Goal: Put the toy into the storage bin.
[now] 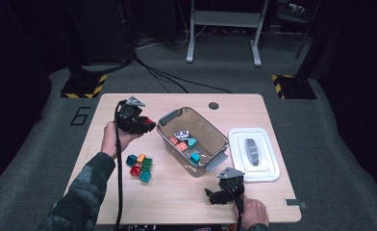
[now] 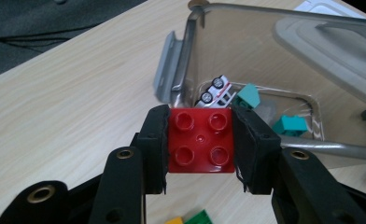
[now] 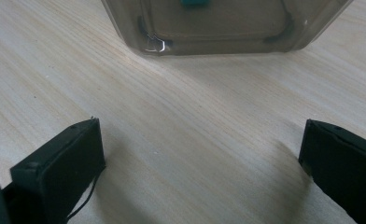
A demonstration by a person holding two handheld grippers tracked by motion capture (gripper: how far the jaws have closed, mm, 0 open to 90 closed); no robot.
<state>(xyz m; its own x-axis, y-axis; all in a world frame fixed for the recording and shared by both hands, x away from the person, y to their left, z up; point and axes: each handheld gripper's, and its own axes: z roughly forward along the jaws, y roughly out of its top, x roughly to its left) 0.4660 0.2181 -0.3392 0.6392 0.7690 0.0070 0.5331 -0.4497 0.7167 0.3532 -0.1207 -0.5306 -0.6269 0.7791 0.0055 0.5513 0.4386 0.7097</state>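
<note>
With the left gripper [image 2: 200, 144] clamping the red brick [image 2: 200, 140] beside the clear bin [image 2: 246, 51], carry it over the rim before letting go; the right gripper [image 3: 202, 172] rests wide on the counter [image 3: 181, 130].

High view sits above the person's side, looking forward and down on the whole light wooden table [image 1: 129, 103], floor beyond at frame top. Left gripper view rides close behind its jaws, facing the clear smoky plastic bin [image 2: 246, 51] at upper right of frame, tabletop to the left. Right gripper view hangs low over the tabletop, very near, with the same bin's base [image 3: 218, 28] along the frame top. All three share bin and table.
</note>
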